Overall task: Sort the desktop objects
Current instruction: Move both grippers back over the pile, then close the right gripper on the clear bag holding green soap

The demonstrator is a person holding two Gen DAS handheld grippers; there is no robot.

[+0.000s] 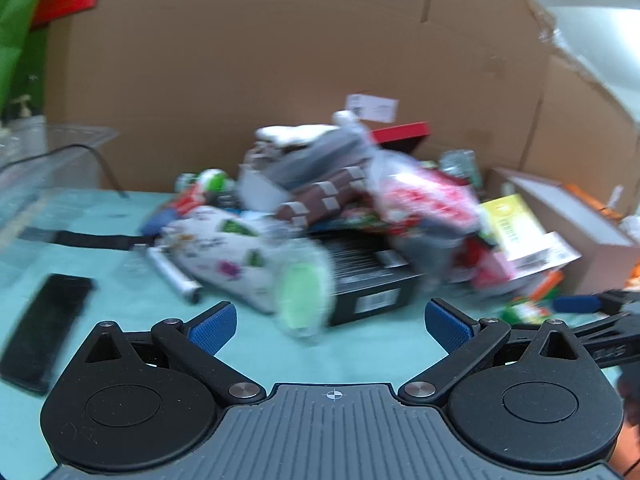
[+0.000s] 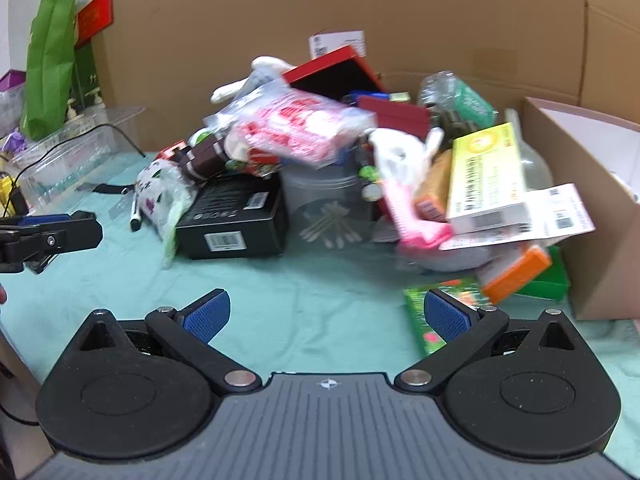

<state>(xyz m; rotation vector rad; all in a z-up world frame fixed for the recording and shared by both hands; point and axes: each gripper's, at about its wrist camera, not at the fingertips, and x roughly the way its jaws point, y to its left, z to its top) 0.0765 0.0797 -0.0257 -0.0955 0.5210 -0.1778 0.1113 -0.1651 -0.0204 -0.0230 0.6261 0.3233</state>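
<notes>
A heap of mixed objects lies on the teal cloth: a black box (image 2: 234, 222), a white printed pouch (image 1: 224, 246), a red-and-white packet (image 2: 296, 128), a yellow-green carton (image 2: 486, 172), a clear tub of cotton swabs (image 2: 328, 208) and a marker pen (image 2: 135, 214). My left gripper (image 1: 330, 328) hovers open in front of the pouch and black box, holding nothing. My right gripper (image 2: 326, 320) stands open over bare cloth, its right finger above a green packet (image 2: 434, 320). The left gripper's fingers (image 2: 52, 236) show at the left edge of the right wrist view.
A black phone (image 1: 44, 320) lies at the left on the cloth. A clear plastic bin (image 2: 80, 148) stands at the back left, an open cardboard box (image 2: 592, 200) at the right. A tall cardboard wall (image 1: 280, 60) closes the back.
</notes>
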